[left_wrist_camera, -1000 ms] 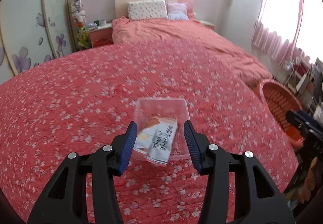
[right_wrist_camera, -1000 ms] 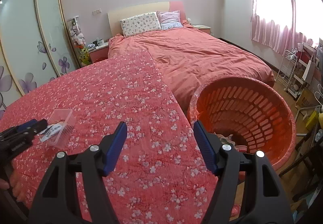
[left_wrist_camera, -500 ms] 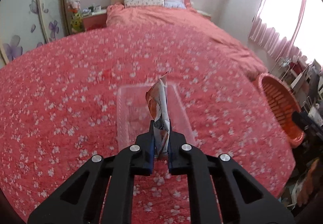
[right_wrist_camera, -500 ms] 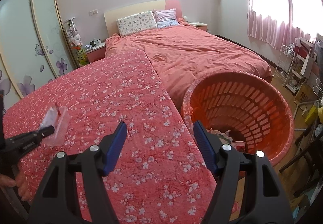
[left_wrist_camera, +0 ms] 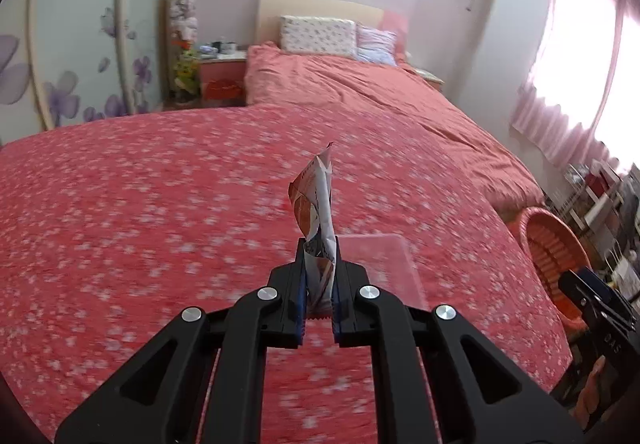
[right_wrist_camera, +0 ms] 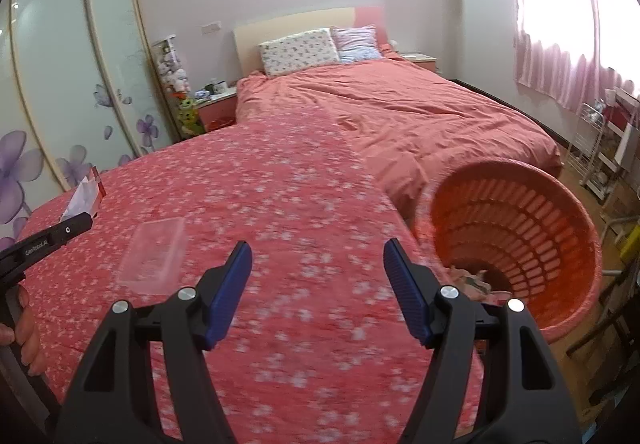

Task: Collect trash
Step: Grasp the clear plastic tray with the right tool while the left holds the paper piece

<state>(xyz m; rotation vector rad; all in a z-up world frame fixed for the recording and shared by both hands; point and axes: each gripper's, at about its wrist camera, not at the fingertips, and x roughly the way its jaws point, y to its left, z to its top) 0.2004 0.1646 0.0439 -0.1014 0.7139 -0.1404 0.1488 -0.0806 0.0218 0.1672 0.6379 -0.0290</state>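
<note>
Basket (right_wrist_camera: 516, 240) is sitting on the floor off the right edge of the red quilted surface (right_wrist_camera: 304, 203), already holding some scraps. Clear tray (right_wrist_camera: 154, 256) is lying flat on the quilt, empty-looking. Left claw (left_wrist_camera: 320, 276) is clamping the wrapper (left_wrist_camera: 316, 203), long axis sticking up out of the pads, clear of the tray. Right claw (right_wrist_camera: 318, 284) is hanging open, empty, nearer the basket. The wrapper is needing a crossing to the right.
</note>
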